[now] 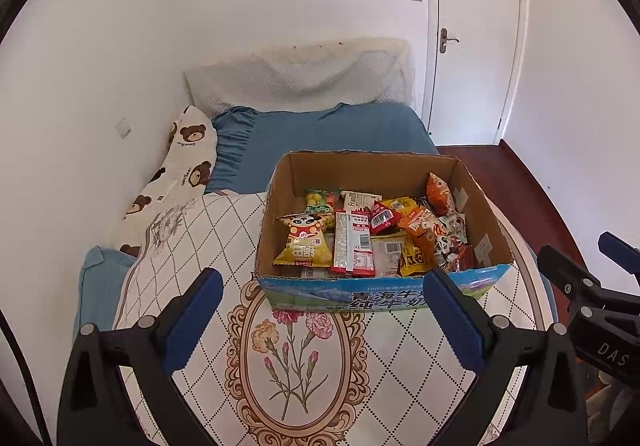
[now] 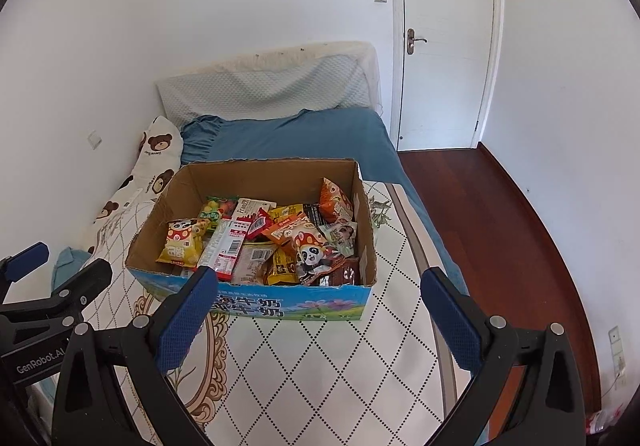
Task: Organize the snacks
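The bed (image 1: 320, 125) is the biggest thing, with one blue sheet (image 2: 304, 137) and one quilt (image 1: 320, 358) with a flower on it. One bear pillow (image 1: 180, 165) lies by the wall. One white door (image 2: 444, 45) is shut behind the bed.

One cardboard box (image 1: 384, 165) sits on the quilt. It is full of snack bags, too jumbled for me to count. I can pick out one yellow bag (image 1: 306, 246) at the left, one long red and white pack (image 1: 354, 246) beside it, and one orange bag (image 2: 336, 205) leaning on the right wall.

My right view shows lots of red floor (image 2: 500, 226). My left view shows only a little of it, but shows the flower best.

My left gripper (image 1: 320, 318) has its fingers spread wide and holds nothing. My right gripper (image 2: 316, 318) is spread wide too, and holds nothing. Both are near the front of the box, not touching it.
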`<action>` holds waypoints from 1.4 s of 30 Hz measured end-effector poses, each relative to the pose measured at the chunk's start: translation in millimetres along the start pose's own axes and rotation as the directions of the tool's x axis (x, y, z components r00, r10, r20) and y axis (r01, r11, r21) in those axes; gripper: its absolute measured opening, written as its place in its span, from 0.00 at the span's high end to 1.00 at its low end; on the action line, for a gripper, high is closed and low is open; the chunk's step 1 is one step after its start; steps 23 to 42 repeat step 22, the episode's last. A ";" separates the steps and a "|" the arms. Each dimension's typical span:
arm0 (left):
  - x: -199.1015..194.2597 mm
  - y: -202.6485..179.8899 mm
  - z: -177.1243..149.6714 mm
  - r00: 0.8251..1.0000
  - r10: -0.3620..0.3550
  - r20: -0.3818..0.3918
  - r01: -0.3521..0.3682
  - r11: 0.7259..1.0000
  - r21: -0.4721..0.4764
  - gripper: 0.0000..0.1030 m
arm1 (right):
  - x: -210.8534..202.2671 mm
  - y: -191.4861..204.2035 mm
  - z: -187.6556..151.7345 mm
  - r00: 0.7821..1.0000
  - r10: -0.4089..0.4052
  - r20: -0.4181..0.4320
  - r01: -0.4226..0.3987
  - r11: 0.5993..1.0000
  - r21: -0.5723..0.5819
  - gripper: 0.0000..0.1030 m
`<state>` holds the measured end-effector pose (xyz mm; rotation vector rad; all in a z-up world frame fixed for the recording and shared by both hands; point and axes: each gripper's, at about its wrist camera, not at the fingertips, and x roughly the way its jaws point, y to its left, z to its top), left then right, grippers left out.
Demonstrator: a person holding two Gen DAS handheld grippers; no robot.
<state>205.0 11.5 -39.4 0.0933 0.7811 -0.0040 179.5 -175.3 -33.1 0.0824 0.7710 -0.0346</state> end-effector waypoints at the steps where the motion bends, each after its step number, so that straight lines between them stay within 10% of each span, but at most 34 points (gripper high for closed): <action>1: -0.4 0.6 0.8 1.000 0.001 0.001 -0.001 1.000 -0.002 0.00 | 0.0 0.0 0.1 1.000 0.001 0.001 -0.001 1.000 0.000 0.00; 42: -3.4 2.9 2.7 1.000 -0.020 0.001 0.021 1.000 -0.016 0.00 | 1.4 -2.1 -1.3 1.000 0.007 0.001 -0.007 1.000 0.006 0.00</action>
